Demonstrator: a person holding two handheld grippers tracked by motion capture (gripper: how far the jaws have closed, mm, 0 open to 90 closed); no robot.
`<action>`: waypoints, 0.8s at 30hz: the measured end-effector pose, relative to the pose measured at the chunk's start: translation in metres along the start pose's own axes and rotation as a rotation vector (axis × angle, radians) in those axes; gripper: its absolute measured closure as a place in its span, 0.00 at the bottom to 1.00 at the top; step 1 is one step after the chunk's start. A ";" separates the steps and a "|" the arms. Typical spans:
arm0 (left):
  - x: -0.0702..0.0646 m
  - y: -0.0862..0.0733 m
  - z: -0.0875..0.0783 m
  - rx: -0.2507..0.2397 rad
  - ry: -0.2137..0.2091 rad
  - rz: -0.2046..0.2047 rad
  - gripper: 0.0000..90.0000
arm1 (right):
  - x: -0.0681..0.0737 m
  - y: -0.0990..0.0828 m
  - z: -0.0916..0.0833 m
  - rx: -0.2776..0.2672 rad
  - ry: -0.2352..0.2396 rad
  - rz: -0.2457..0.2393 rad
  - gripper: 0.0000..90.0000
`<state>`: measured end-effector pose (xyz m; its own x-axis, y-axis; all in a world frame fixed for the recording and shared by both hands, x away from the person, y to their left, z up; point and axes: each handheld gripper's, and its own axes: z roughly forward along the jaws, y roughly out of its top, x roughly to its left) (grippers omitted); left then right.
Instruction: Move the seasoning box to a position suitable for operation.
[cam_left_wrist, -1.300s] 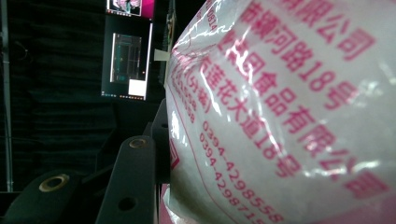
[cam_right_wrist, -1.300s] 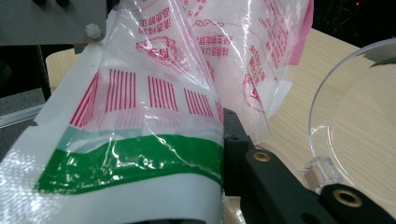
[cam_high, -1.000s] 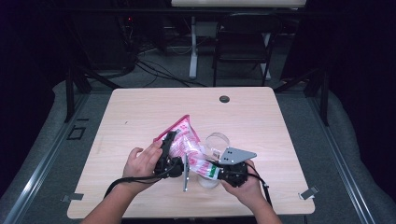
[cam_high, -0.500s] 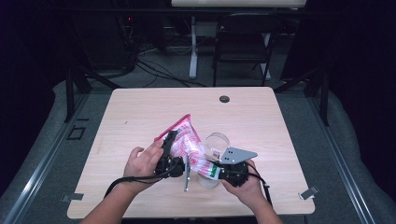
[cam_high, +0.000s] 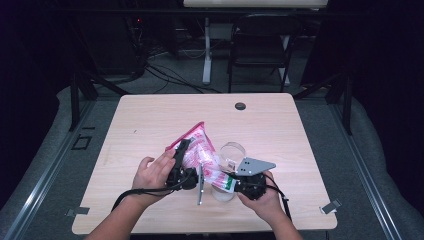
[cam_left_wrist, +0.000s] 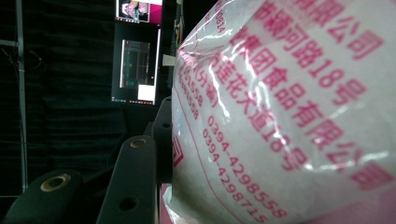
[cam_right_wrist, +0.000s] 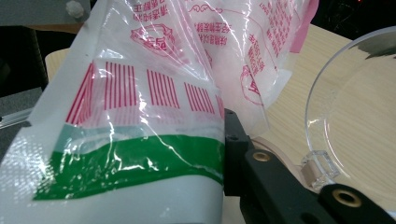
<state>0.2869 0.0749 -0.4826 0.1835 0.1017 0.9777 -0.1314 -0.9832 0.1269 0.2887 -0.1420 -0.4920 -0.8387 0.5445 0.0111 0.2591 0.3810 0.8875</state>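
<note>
A clear plastic bag (cam_high: 201, 148) with pink print and white grains inside is held up over the table between both grippers. My left gripper (cam_high: 184, 148) points away from the person and is shut on the bag's left side. In the left gripper view the bag (cam_left_wrist: 289, 112) presses against one black finger (cam_left_wrist: 133, 186) and hides the other. My right gripper (cam_high: 229, 183) is shut on the bag's lower end, by its green band (cam_right_wrist: 135, 163); one finger (cam_right_wrist: 275, 182) shows beside it.
A clear round container (cam_high: 233, 152) lies on the table (cam_high: 150, 115) just right of the bag, close to my right gripper; its rim (cam_right_wrist: 317, 93) shows in the right gripper view. A black grommet (cam_high: 240, 106) sits near the far edge. A chair (cam_high: 260, 45) stands beyond.
</note>
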 end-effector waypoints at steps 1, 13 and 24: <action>0.000 0.000 0.000 0.001 0.001 0.001 0.68 | 0.000 0.000 0.000 0.001 0.000 0.000 1.00; 0.001 0.000 0.000 -0.001 0.004 0.008 0.68 | 0.000 0.000 0.000 0.005 -0.002 -0.003 1.00; 0.002 0.002 0.000 -0.008 0.008 0.012 0.68 | -0.001 -0.001 0.000 0.006 0.000 0.001 1.00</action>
<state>0.2868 0.0737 -0.4802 0.1738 0.0908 0.9806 -0.1415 -0.9831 0.1162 0.2893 -0.1429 -0.4930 -0.8382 0.5452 0.0123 0.2631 0.3846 0.8848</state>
